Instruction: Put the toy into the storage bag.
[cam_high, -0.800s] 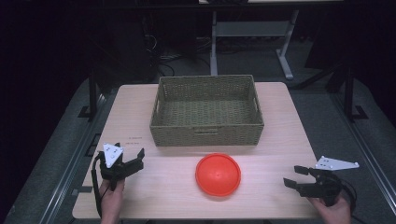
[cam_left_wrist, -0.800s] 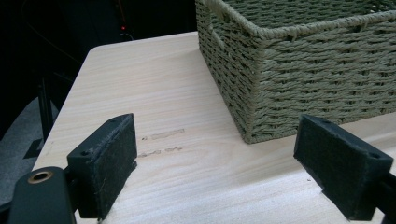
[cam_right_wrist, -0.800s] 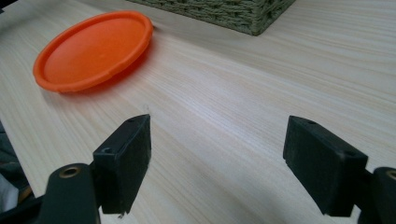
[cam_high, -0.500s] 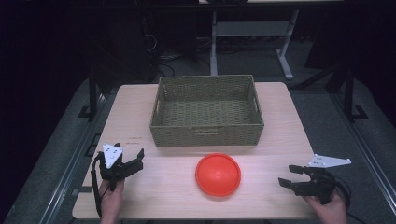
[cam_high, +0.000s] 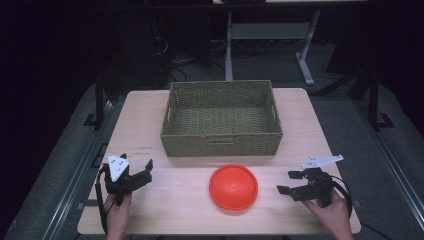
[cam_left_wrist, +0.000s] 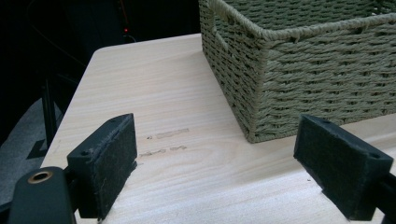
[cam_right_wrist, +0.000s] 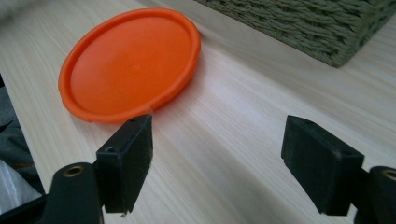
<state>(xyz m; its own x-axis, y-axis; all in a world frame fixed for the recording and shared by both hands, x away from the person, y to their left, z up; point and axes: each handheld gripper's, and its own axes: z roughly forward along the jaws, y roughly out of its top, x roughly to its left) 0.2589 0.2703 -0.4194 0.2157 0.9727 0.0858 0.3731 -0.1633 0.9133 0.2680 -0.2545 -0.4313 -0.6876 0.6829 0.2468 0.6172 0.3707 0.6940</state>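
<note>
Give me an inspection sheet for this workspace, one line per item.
Surface: light wood table, a few faint marks near its left edge.
Job's things: orange disc lies flat at front centre; woven basket behind it, empty, apart from the disc.
Clutter: nothing seen.
Grippers: left hand-held gripper open, nothing between its jaws, beside the basket's corner; right hand-held gripper open, aimed at the disc, not touching.
Cables: one black cable trails from the left gripper, another from the right.
Surroundings: dark floor, a white desk frame behind the table.
</note>
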